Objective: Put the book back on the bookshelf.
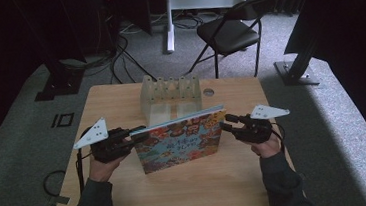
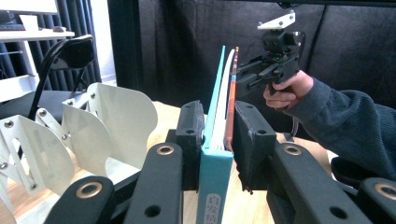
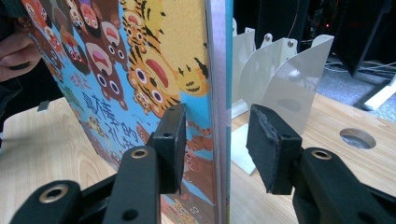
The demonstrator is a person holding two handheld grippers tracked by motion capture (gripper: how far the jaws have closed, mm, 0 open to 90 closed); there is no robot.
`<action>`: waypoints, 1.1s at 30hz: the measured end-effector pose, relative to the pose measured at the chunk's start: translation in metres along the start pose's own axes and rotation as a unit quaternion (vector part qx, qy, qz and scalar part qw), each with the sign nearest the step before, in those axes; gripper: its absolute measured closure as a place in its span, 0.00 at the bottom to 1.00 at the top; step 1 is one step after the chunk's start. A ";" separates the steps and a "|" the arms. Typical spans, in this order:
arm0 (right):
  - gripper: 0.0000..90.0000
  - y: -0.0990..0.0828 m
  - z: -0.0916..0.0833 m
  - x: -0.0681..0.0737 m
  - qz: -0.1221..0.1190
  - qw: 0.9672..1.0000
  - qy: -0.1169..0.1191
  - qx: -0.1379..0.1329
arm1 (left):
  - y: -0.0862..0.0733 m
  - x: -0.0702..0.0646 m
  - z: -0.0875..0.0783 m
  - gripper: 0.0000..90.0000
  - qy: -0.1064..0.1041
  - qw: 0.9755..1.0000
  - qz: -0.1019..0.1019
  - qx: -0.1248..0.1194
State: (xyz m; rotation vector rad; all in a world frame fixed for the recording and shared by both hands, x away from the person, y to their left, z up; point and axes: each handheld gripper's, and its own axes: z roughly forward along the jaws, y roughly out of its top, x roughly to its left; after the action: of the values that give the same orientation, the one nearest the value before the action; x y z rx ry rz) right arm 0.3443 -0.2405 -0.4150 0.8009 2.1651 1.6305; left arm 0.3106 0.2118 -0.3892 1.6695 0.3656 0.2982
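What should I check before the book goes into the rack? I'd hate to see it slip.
1. Left tool shut on the book at its spine: ok.
2. Right tool gripping the book's open edge: not ok, a gap shows at the far pad.
3. Book upright over the table: ok.
4. White rack standing behind the book, dividers apart: ok.
5. Which slot lines up with the book: cannot tell.

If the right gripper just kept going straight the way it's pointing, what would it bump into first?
Probably the picture book: the right gripper already straddles its open edge, jaws apart and not pressing, so the book would slide deeper between them. Beyond, the left gripper clamps the book's spine.
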 end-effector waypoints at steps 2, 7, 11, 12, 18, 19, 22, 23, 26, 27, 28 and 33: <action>0.64 -0.001 0.000 0.000 0.001 1.000 0.000 0.000 | 0.000 0.000 0.000 0.82 -0.001 1.000 0.001 0.000; 0.63 -0.003 0.000 -0.001 0.004 1.000 0.000 0.002 | 0.000 0.000 0.000 0.82 -0.002 1.000 0.004 -0.002; 0.63 -0.004 0.001 -0.001 0.005 1.000 0.000 0.003 | -0.001 0.001 0.002 0.81 -0.004 1.000 -0.002 -0.005; 0.63 -0.005 0.001 -0.001 0.006 1.000 0.001 0.004 | -0.001 0.002 0.002 0.81 -0.008 1.000 -0.007 -0.005; 0.63 -0.006 0.002 -0.001 0.006 1.000 0.001 0.008 | -0.003 0.003 0.002 0.81 -0.010 1.000 -0.011 -0.011; 0.63 -0.006 0.003 -0.001 0.006 1.000 0.001 0.008 | -0.003 0.003 0.003 0.81 -0.009 1.000 -0.011 -0.012; 0.63 -0.006 0.003 -0.001 0.007 1.000 0.001 0.007 | -0.003 0.003 0.004 0.81 -0.006 1.000 -0.007 -0.012; 0.63 -0.006 0.003 -0.001 0.007 1.000 0.001 0.007 | -0.004 0.002 0.006 0.80 -0.007 1.000 -0.007 -0.010; 0.63 -0.006 0.003 -0.001 0.008 1.000 0.001 0.008 | -0.004 0.002 0.010 0.80 -0.008 1.000 -0.004 -0.006; 0.63 -0.007 0.002 -0.001 0.008 1.000 0.001 0.008 | -0.004 0.002 0.012 0.80 -0.009 1.000 -0.004 -0.006; 0.63 -0.007 0.002 -0.001 0.008 1.000 0.001 0.007 | -0.004 0.002 0.013 0.80 -0.011 1.000 -0.004 -0.006; 0.63 -0.008 0.001 -0.002 0.009 1.000 0.001 0.008 | -0.005 0.001 0.019 0.79 -0.018 1.000 -0.002 -0.002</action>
State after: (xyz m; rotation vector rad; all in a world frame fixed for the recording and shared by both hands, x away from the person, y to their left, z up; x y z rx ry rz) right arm 0.3443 -0.2424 -0.4230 0.8276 2.1800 1.6256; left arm 0.3191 0.1954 -0.3967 1.6686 0.3413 0.2657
